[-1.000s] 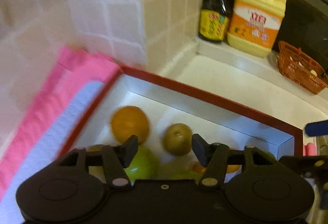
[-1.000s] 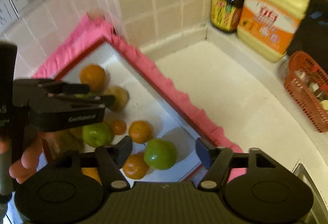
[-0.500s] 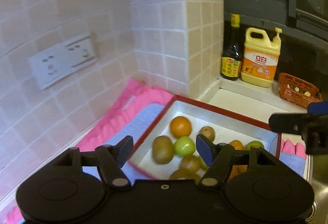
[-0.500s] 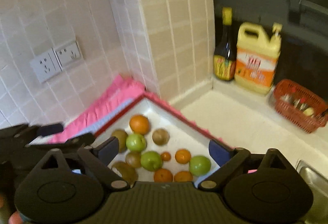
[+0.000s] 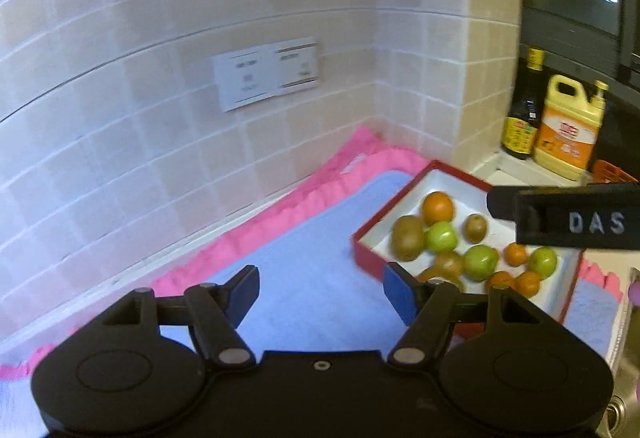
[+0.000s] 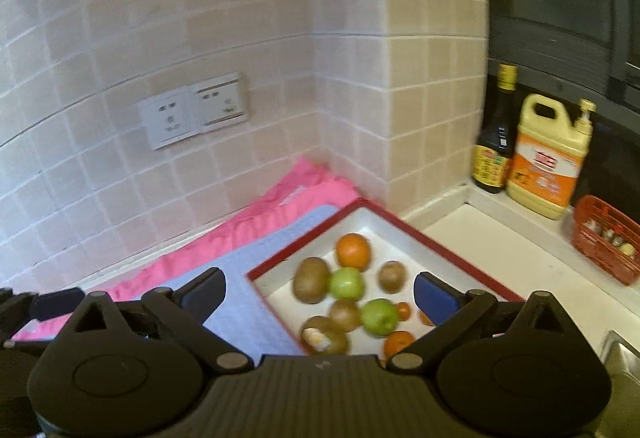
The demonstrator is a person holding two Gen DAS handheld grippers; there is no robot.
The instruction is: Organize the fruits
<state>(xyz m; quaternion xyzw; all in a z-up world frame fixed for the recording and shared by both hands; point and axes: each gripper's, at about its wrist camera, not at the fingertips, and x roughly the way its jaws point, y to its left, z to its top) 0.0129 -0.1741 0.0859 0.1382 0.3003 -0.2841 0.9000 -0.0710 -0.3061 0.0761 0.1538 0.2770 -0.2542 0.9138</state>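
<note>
A red-rimmed white tray (image 5: pixel 370 230) (image 6: pixel 280 258) on a blue and pink mat holds oranges (image 5: pixel 437 206) (image 6: pixel 352 250), green apples (image 5: pixel 441 236) (image 6: pixel 346 282) and brown kiwis (image 5: pixel 407 238) (image 6: pixel 311 279). My left gripper (image 5: pixel 320 292) is open and empty, raised above the mat to the left of the tray. My right gripper (image 6: pixel 318 292) is open and empty, raised above the tray's near corner; part of it shows at the right of the left wrist view (image 5: pixel 576 215).
The mat (image 5: pixel 304 262) (image 6: pixel 248 238) lies against a tiled wall with sockets (image 5: pixel 266 75) (image 6: pixel 194 113). A dark bottle (image 6: pixel 494 141) and a yellow jug (image 6: pixel 548 161) stand on the ledge at right. A red basket (image 6: pixel 604 242) sits beyond them, and a sink edge (image 6: pixel 622 354) lies at far right.
Both grippers have pulled up and back from close over the fruit. The left one has also swung left, over the mat. Both stay open and empty.
</note>
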